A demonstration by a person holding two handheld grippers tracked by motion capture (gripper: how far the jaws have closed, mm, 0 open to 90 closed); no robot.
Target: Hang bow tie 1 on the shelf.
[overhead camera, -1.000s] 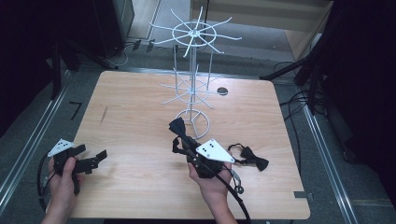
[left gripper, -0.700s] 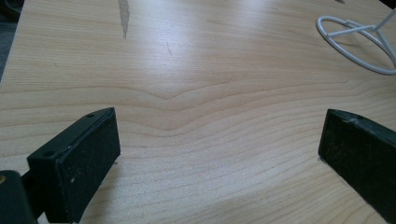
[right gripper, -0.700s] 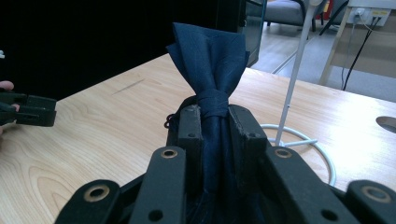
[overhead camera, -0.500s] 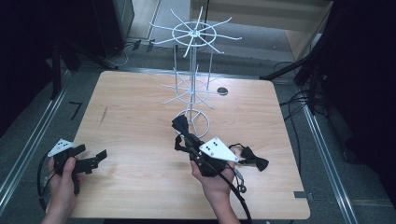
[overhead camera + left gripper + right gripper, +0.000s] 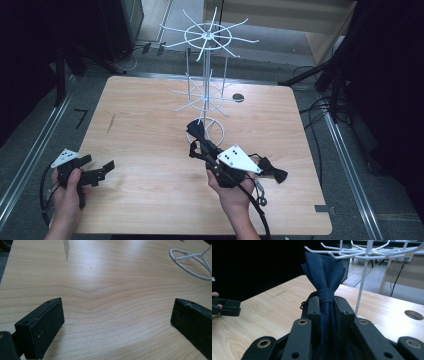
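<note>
I have the right tongs [image 5: 200,144] clamped on a dark navy bow tie [image 5: 196,129]. In the right gripper view the two black jaws press the tie [image 5: 324,277] from both sides just below its knot, and one fan of cloth stands up above them. From the high view the tie sits above the middle of the tabletop [image 5: 150,125], just in front of the white wire rack [image 5: 206,95], close to the rack's ring base. The rack stands toward the far edge of the tabletop, with two tiers of hook arms, and in the right gripper view its lower arms [image 5: 367,251] spread just above and beyond the tie.

A second black bow tie [image 5: 272,170] lies flat on the tabletop near the right edge, just beside my right hand [image 5: 231,192].

My left tongs [image 5: 102,170] are apart with nothing between them, low over the wood near the front left corner. In the left gripper view I see bare wood grain between the pads [image 5: 47,327] and part of the rack's ring base [image 5: 192,263] farther off.
</note>
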